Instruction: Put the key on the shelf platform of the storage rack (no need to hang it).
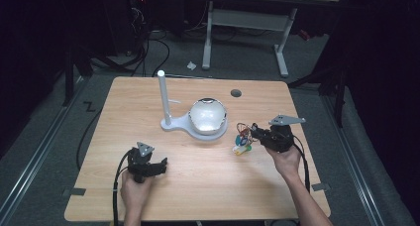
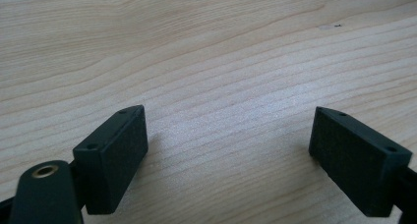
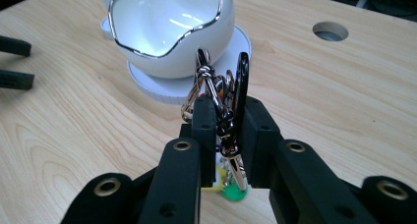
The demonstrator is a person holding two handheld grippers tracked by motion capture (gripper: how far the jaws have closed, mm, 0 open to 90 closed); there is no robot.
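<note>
White bowl [image 1: 208,116] on stand, keyring [image 3: 220,111] gripped outside

High view overhead; gripper views close, low, sharing table [image 1: 198,186].

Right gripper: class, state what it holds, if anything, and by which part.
The right gripper is shut on a bunch of keyrings, clamping its metal clasps and black ring mid-length; coloured charms hang below.

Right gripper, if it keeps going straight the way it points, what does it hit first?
Probably the white bowl on its round stand; the right gripper, shut on a bunch of keyrings, points at it, though depth is unclear.
</note>
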